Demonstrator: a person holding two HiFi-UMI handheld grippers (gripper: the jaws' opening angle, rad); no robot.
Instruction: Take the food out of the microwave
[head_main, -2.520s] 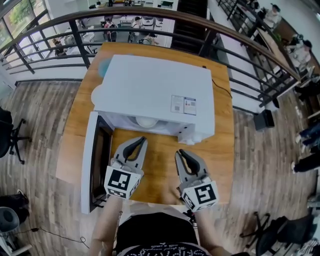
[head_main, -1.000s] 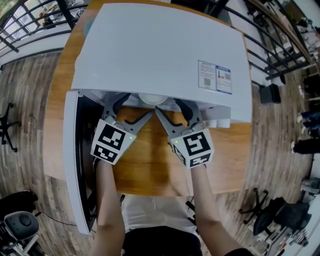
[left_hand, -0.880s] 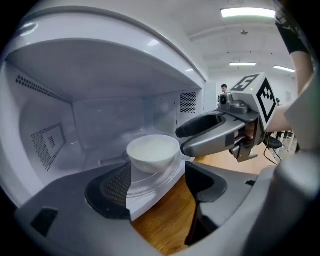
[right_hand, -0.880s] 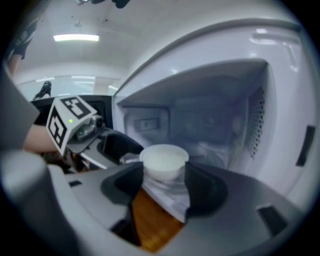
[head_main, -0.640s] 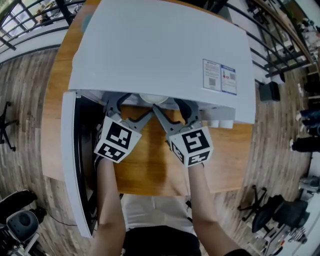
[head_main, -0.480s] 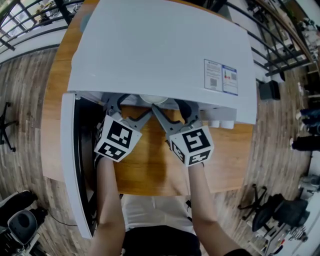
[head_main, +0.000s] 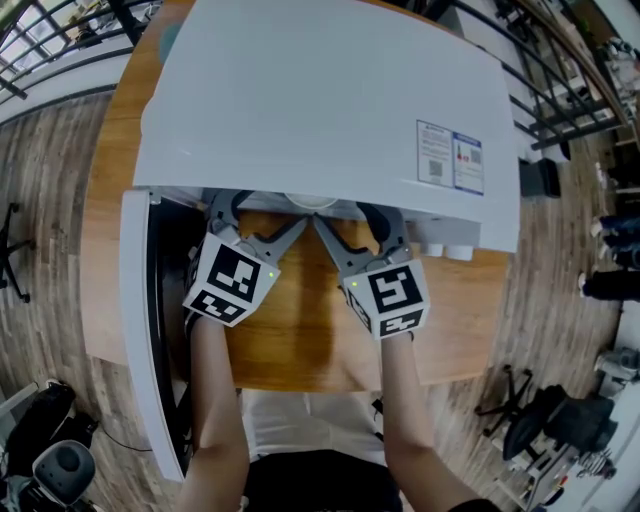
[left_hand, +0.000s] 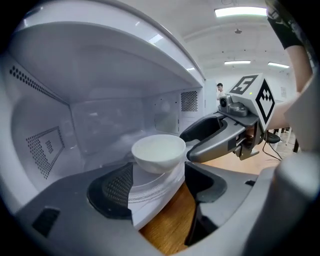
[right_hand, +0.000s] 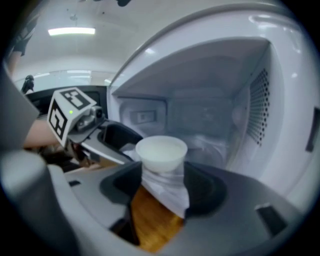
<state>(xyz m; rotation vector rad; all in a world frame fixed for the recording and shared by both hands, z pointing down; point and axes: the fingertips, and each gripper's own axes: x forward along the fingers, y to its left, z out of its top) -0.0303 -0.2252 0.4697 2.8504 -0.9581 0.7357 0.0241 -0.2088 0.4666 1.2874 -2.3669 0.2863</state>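
A white bowl (head_main: 310, 201) sits inside the open white microwave (head_main: 320, 100), just behind the front edge of its cavity. In the gripper views the bowl (left_hand: 158, 152) (right_hand: 161, 151) rests on a pale turntable plate (left_hand: 150, 190). My left gripper (head_main: 255, 215) (left_hand: 160, 200) reaches into the opening from the left, open, its jaws short of the bowl. From the right my right gripper (head_main: 355, 215) (right_hand: 160, 200) does the same; its jaws have just been opening and nothing is pressed between them. The microwave's top hides both pairs of fingertips in the head view.
The microwave door (head_main: 140, 330) hangs open to the left, close beside my left arm. The microwave stands on a wooden table (head_main: 300, 340). Cavity walls enclose both grippers at the sides and above. A wooden floor and railings lie beyond the table.
Both grippers were out in front of the microwave and now reach into its opening on either side of the bowl. Over the last second they have barely moved; the left one rolled slightly.
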